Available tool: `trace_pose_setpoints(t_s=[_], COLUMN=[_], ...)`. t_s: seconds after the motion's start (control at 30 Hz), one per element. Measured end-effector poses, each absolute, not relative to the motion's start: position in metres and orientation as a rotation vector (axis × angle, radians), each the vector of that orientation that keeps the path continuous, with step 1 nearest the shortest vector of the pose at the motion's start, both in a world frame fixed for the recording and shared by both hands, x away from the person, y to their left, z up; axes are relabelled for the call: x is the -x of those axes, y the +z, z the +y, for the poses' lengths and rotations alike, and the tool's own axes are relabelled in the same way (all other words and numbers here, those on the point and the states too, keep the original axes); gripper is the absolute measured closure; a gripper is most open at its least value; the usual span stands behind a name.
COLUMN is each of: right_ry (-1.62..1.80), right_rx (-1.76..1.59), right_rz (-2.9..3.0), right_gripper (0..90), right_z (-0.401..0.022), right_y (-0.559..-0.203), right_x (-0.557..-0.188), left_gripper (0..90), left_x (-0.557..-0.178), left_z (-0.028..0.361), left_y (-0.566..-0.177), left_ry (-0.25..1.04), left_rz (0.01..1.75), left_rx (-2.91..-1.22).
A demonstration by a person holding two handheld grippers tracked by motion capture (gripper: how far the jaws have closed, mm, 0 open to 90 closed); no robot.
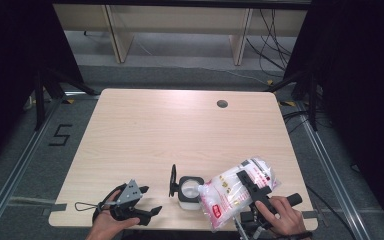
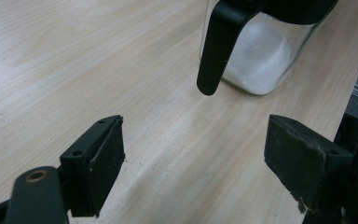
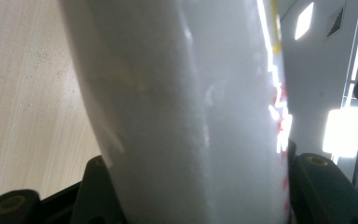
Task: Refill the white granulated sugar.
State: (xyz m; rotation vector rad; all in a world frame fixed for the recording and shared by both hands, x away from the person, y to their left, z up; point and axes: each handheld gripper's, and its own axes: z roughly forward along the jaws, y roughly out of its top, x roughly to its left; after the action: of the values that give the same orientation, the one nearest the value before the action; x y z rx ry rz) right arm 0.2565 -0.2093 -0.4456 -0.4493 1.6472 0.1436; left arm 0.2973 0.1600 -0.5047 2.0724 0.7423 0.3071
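Pale wood-grain tabletop [image 1: 180, 130] stretches out under dim studio surroundings, and all the action sits along its near edge. Over on the right, the right gripper [image 1: 252, 185] has its jaws clamped around the middle of a soft clear plastic bag of white granules with red print [image 1: 237, 192], tilted so its lower corner leans toward the mouth of a small square clear glass jar with a black flip lid and black handle [image 1: 189, 192]. That jar stands upright just beside the bag, lid swung open to its left, a layer of white granules already lying in the bottom. From the right gripper view the bag bulges fat between the pads [image 3: 93, 182], so this is a floppy, shifting load; it looks fairly heavy, and I'd say the film could slip or sag if the squeeze loosens. Mid-body seems the sensible hold, leaving the pouring corner free. The left gripper [image 1: 147, 202] rests low on the table, jaws spread wide with nothing between them, pointing at the jar's handle [image 2: 216, 46] but well short of it. Glass is rigid and slick; the handle or the flat sides look like the places to steady it.
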Motion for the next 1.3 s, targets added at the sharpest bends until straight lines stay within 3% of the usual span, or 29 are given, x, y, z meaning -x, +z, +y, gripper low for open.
trace_pose_setpoints(t_s=[1.3], right_ry=[0.126], right_rx=[0.444], right_rz=[1.661], right_gripper=[49.4], right_z=[-0.2078], right_y=[-0.4468], right_x=[-0.2541], left_gripper=[19.4], left_x=[-0.2967], left_z=[0.1600], left_y=[-0.5042], left_ry=[0.309], left_rz=[0.752], left_rx=[-2.064])
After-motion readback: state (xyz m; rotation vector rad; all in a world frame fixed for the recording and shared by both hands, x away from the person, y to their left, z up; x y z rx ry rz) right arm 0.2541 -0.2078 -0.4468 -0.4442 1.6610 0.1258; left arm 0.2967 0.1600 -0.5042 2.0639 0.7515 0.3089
